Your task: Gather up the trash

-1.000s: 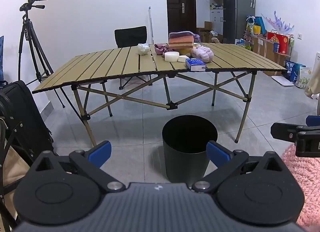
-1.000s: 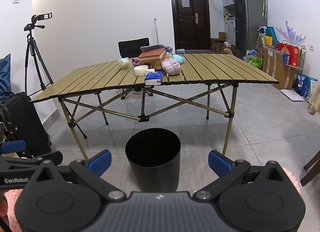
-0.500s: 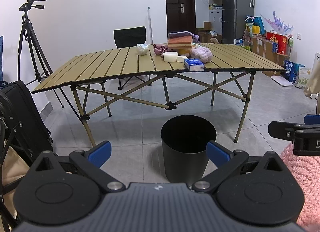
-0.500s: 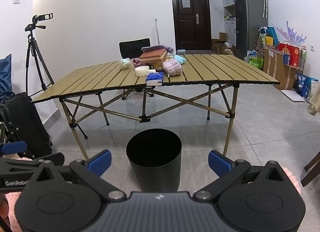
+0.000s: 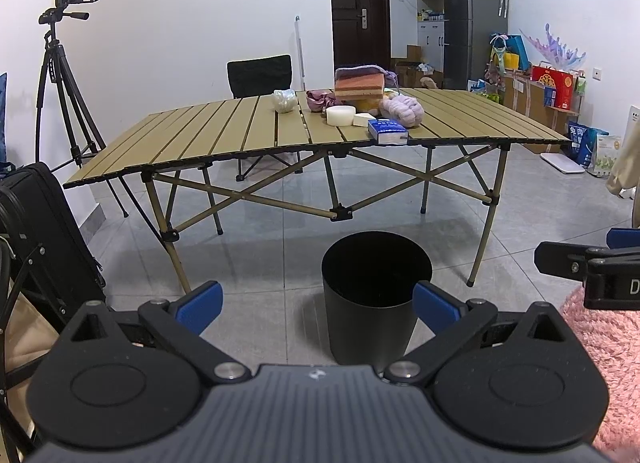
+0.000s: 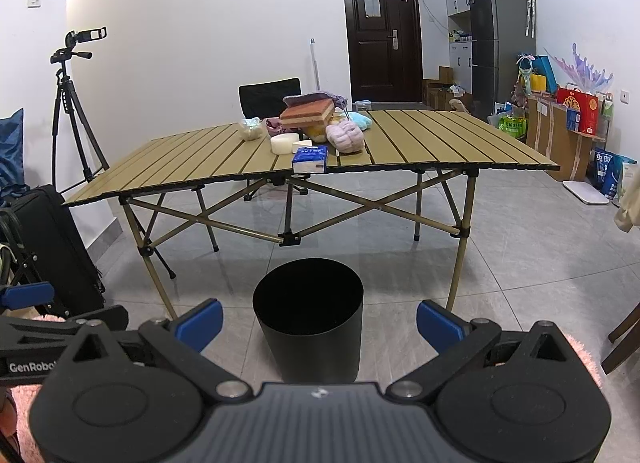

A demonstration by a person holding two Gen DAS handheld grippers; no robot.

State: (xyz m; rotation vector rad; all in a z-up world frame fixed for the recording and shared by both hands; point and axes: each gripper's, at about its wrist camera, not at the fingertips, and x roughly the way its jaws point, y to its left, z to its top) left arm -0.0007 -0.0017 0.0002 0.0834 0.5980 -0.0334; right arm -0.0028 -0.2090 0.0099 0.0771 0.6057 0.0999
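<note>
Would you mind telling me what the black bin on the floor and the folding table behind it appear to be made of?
The black bin looks like matte sheet metal or hard plastic: thin rim, smooth seamless wall, dull sheen. I cannot tell which. The folding table has a tan slatted top, probably painted metal or laminate given its uniform colour and straight slats, on slim metal-looking tube legs with black joints.
</note>
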